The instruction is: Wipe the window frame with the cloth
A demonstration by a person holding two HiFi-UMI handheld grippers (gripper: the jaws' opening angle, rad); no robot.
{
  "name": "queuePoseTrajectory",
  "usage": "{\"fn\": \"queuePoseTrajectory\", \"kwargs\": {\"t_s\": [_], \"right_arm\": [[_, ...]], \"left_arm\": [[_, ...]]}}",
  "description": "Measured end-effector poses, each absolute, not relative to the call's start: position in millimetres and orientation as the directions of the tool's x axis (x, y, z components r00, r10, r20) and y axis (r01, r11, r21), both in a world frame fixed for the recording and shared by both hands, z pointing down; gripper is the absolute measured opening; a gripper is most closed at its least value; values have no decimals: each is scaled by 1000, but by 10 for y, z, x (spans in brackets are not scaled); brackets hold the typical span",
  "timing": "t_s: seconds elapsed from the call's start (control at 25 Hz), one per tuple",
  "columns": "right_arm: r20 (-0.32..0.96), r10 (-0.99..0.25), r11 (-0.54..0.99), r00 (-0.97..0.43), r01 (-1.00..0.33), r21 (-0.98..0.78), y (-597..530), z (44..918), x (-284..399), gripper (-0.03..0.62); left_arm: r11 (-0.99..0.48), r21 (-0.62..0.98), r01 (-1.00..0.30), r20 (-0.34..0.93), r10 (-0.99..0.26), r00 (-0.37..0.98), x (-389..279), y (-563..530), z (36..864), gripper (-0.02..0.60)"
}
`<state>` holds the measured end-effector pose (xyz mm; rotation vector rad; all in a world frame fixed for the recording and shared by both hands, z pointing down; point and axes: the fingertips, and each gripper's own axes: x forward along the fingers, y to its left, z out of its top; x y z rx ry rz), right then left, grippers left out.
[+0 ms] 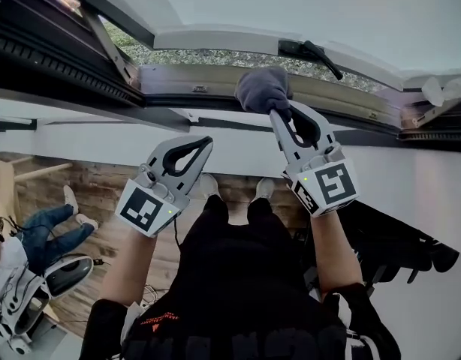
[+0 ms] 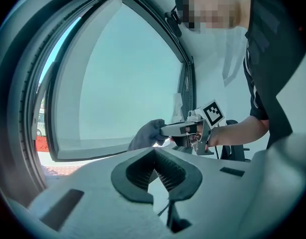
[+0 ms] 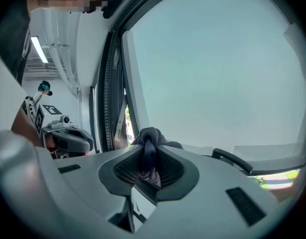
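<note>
A dark grey cloth (image 1: 263,88) is bunched in my right gripper (image 1: 280,114), which is shut on it and presses it against the lower window frame (image 1: 208,79). In the right gripper view the cloth (image 3: 149,137) sits pinched between the ribbed pads, with the window glass beyond. My left gripper (image 1: 206,142) hangs lower and to the left, shut with nothing in it, away from the frame. The left gripper view shows its own jaws closed (image 2: 154,152) and, beyond them, the cloth (image 2: 147,134) held at the frame's lower edge.
A black window handle (image 1: 314,52) lies on the frame just right of the cloth. The opened sash with its dark seal (image 1: 61,64) runs across the upper left. Below are a seated person's legs (image 1: 46,227), a black chair (image 1: 396,246) and wooden flooring.
</note>
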<state>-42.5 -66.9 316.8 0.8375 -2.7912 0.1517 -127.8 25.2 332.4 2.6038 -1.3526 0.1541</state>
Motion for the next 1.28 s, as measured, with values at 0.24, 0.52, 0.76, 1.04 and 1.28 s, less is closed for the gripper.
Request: {"fn": "queuePoseTrajectory", "kwargs": {"t_s": [0.24,0.52,0.76,1.04,1.28], "right_arm": [[249,-443,883,-861,-467,-47,-535,3217,-1036,66],[253,-361,920,-898,-387,-60,-404,3278,-1621,66],[260,-290,945,-921,-318,-75,-254,3386,-2099,66],[281,-237,956,-930,-274,-101,-125,3579,-2503,66],[330,-213,958,-920,-264,-116,-96,3880,-2643,66]], "left_arm": [[-520,135,-843,186,-822,538,-1651,315,3339,18],[-487,106,-867,159,-853,498,-2049,339,3315,18],[-446,138,-884,189,-865,465,-2350,471,3437,18],[-408,162,-898,218,-873,436,-2648,600,3567,18],[-411,170,-895,232,-867,442,-2705,600,3655,18]]}}
